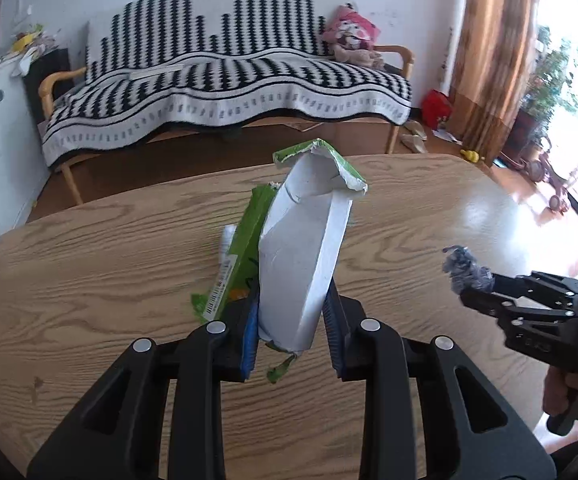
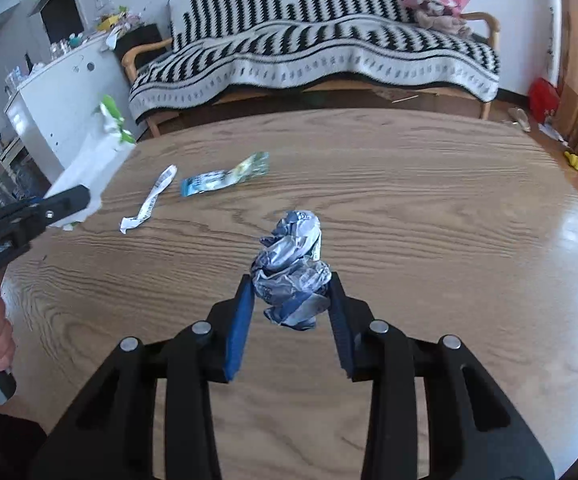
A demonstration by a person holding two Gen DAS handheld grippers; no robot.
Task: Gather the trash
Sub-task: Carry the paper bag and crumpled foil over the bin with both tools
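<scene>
My left gripper is shut on a torn green and white carton and holds it upright above the wooden table. It also shows in the right wrist view at the left, held by the left gripper. My right gripper is shut on a crumpled silver-blue wrapper, held above the table. That wrapper shows at the right in the left wrist view, in the right gripper. A blue-green wrapper and a white paper strip lie on the table.
A sofa with a black and white blanket stands beyond the table's far edge. A white cabinet stands at the left. A red bag and a curtain are at the right by the window.
</scene>
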